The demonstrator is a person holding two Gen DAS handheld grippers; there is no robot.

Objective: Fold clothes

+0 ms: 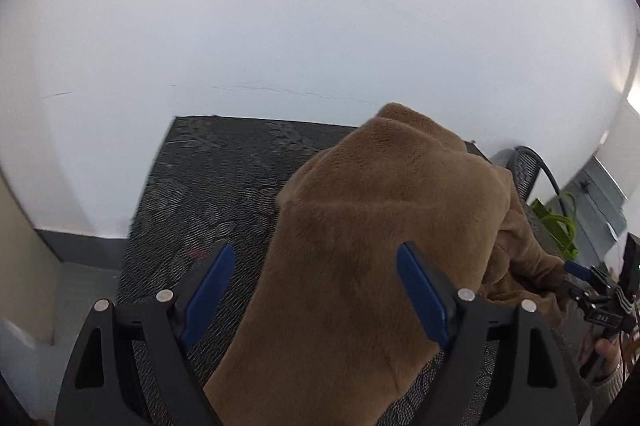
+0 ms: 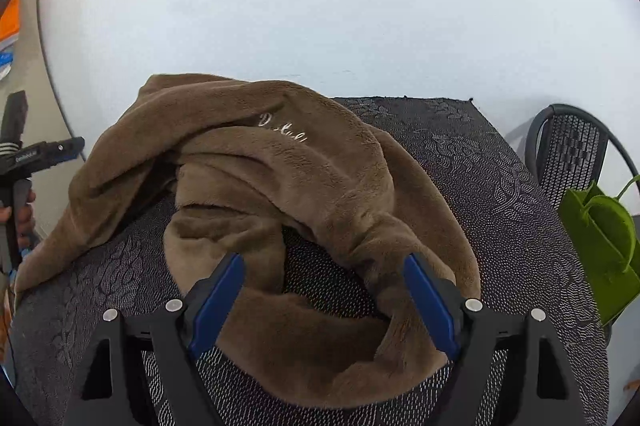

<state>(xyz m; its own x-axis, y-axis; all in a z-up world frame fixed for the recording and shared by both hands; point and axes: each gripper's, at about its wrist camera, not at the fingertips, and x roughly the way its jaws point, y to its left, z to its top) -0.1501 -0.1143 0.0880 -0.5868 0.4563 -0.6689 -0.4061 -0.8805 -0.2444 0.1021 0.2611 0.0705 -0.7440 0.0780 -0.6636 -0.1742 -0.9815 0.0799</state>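
A brown fleece garment [image 2: 288, 186] lies crumpled on a table under a dark patterned cloth [image 2: 480, 178]; white embroidered script [image 2: 282, 132] shows on its upper fold. My right gripper [image 2: 324, 266] is open, its blue pads [image 2: 224, 290] straddling a looped fold near the table's front edge. In the left wrist view the garment [image 1: 380, 226] rises in a heap, and my left gripper [image 1: 316, 258] stands open over its near side with nothing pinched. The right gripper [image 1: 576, 272] shows at the heap's right edge, and the left gripper [image 2: 74, 146] at the far left.
A green felt bag [image 2: 600, 246] stands at the table's right edge beside a black mesh chair [image 2: 568, 150]. A white wall runs behind the table. A hand [image 1: 608, 350] holds the right gripper's handle. Bare cloth [image 1: 208, 178] lies left of the garment.
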